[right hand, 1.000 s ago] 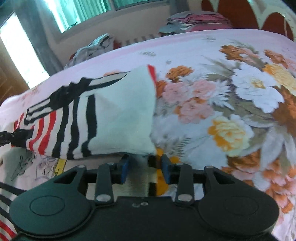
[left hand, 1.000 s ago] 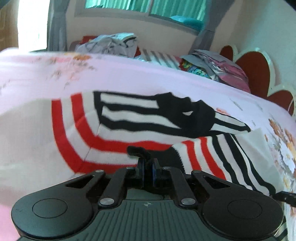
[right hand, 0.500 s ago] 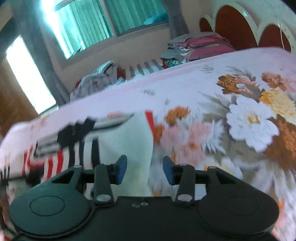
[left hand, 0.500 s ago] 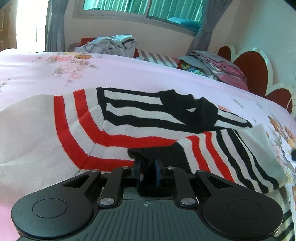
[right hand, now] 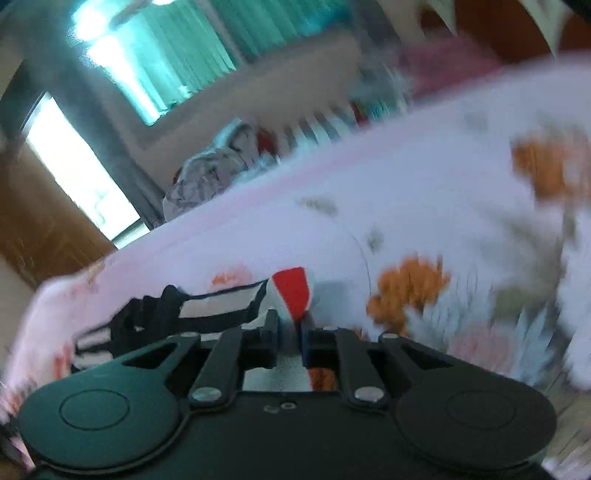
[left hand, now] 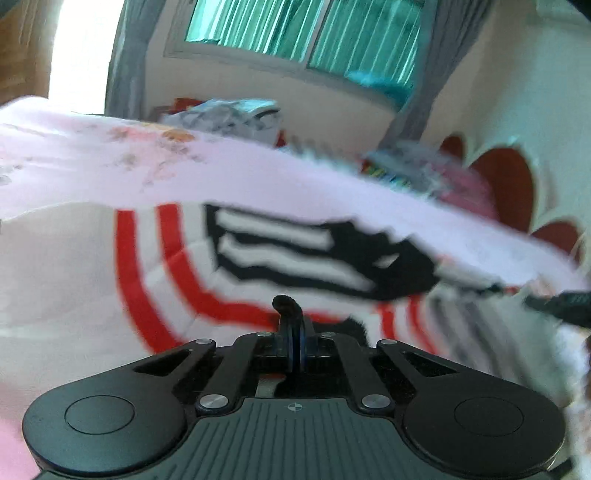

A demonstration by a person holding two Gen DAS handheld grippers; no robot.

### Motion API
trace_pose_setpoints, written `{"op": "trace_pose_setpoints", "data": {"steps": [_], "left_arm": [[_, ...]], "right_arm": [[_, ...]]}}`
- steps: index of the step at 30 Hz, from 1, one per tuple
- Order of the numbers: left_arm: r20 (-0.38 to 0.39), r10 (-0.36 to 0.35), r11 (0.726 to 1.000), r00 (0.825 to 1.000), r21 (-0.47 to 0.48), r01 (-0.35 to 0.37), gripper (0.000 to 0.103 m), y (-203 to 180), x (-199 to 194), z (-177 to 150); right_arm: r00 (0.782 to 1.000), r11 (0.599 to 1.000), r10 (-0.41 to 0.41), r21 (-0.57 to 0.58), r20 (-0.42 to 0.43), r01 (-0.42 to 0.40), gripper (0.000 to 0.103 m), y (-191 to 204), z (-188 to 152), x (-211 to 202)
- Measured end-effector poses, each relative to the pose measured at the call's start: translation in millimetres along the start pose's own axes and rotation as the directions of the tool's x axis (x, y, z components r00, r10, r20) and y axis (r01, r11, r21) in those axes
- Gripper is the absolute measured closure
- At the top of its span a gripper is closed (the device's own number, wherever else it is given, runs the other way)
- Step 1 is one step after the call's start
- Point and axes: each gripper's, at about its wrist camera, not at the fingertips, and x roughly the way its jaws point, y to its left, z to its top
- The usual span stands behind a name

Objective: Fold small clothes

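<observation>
Writing or labels cannot be read anywhere; both views are blurred. A striped garment [left hand: 258, 258], red, black and white, is spread on the floral bedsheet [right hand: 424, 192]. The left gripper [left hand: 294, 332] is pressed fully together, and a black fold of the garment is pinched between its pads. The right gripper [right hand: 291, 328] has just been closing; its jaws are narrow now and a white and red corner of the garment is clamped between them. Behind the bed, a crumpled clothes heap [right hand: 210, 173], a folded stack [left hand: 424, 173], a red headboard [left hand: 509, 192] and a green-curtained window [left hand: 303, 33] are seen.
</observation>
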Motion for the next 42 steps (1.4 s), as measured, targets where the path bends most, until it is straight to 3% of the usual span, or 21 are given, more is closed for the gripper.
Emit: {"op": "trace_pose_setpoints", "data": {"steps": [1,4,7,8,9,10,13,16,18,20,21,23,25,27,30,33,35,37,40,42], "left_arm": [[-0.017,0.007,1.000,1.000,-0.005,-0.007,0.101,1.5,5.1,-4.7],[-0.015,0.010,1.000,1.000,-0.011,-0.010,0.100,1.3,6.7,-2.9],[-0.034,0.022,0.998,0.999,-0.057,-0.024,0.091,7.9,0.7,4.0],[-0.002,0.078,0.996,0.997,-0.048,-0.078,0.085,6.4,-8.9,5.3],[0.051,0.136,0.991,0.989,-0.006,-0.136,0.081,0.5,-18.9,5.3],[0.082,0.142,0.989,0.986,0.037,-0.146,0.079,-7.6,-24.6,5.9],[0.045,0.015,0.992,0.999,0.121,-0.020,0.079,-42.7,-16.6,12.0],[-0.020,-0.013,0.967,1.000,0.253,0.017,0.079,-85.2,10.5,9.7],[-0.040,-0.010,0.962,0.999,0.271,0.021,0.079,-94.3,24.3,8.2],[-0.065,0.035,0.960,0.997,0.278,-0.015,0.079,-87.9,34.7,6.9],[-0.055,0.013,0.965,0.998,0.264,0.002,0.079,-84.3,33.8,5.2],[-0.060,-0.004,0.968,0.998,0.252,0.019,0.079,-80.1,33.1,5.3],[-0.062,0.013,0.959,0.998,0.284,0.006,0.079,-83.4,35.6,6.7],[-0.068,0.040,0.955,0.997,0.296,-0.018,0.079,-90.7,31.1,9.9],[-0.039,-0.005,0.949,0.999,0.314,0.017,0.079,-104.5,9.2,7.4],[-0.075,-0.047,0.946,0.996,0.316,0.069,0.076,-114.9,3.3,-6.3],[-0.120,-0.003,0.939,0.993,0.342,0.044,0.075,-114.7,12.6,-18.0],[-0.118,-0.019,0.945,0.993,0.323,0.057,0.074,-111.3,11.4,-15.9],[-0.085,-0.022,0.945,0.996,0.322,0.048,0.074,-111.2,-0.2,-9.5],[-0.107,-0.011,0.942,0.994,0.334,0.046,0.074,-109.2,1.2,-14.1]], "right_arm": [[0.999,0.999,-0.034,-0.007,-0.038,0.034,0.090,-1.9,-3.5,9.5],[0.998,0.998,-0.029,0.047,-0.053,0.032,0.086,-9.8,-3.9,13.4],[0.995,0.995,-0.100,0.003,0.025,0.099,0.064,-5.3,0.6,-5.9],[0.993,0.994,-0.103,-0.014,0.056,0.104,0.064,-1.8,1.0,-15.6],[0.995,0.996,-0.079,-0.030,0.060,0.081,0.066,2.1,1.1,-20.5],[0.998,0.996,-0.046,-0.068,0.052,0.050,0.073,9.8,0.4,-22.3],[1.000,0.969,0.003,-0.245,-0.019,-0.008,0.080,41.4,-8.0,-8.4],[0.994,0.942,0.047,-0.327,-0.102,-0.078,0.083,65.4,-14.0,13.8],[0.997,0.937,-0.006,-0.349,-0.075,-0.021,0.090,64.3,-12.7,17.0],[0.988,0.951,-0.153,-0.276,-0.028,0.140,0.098,40.9,-1.7,20.6],[0.984,0.965,-0.169,-0.213,-0.052,0.154,0.103,22.6,4.5,26.9],[0.990,0.979,-0.116,-0.178,-0.083,0.100,0.103,12.7,7.7,24.7],[0.985,0.961,-0.143,-0.254,-0.100,0.113,0.103,24.2,7.4,23.5],[0.983,0.964,-0.142,-0.240,-0.112,0.112,0.100,28.6,6.4,17.8],[0.986,0.973,-0.101,-0.220,-0.132,0.070,0.088,35.9,-4.4,-4.9],[0.981,0.969,-0.111,-0.238,-0.158,0.071,0.091,46.6,-32.3,-26.3],[0.981,0.964,-0.131,-0.248,-0.146,0.092,0.092,50.8,-50.7,-41.9],[0.977,0.954,-0.175,-0.267,-0.121,0.138,0.092,58.8,-57.8,-55.8],[0.989,0.968,-0.120,-0.231,-0.090,0.096,0.093,67.8,-68.8,-85.5],[0.984,0.961,-0.137,-0.255,-0.114,0.105,0.092,74.7,-83.9,-87.7]]}}
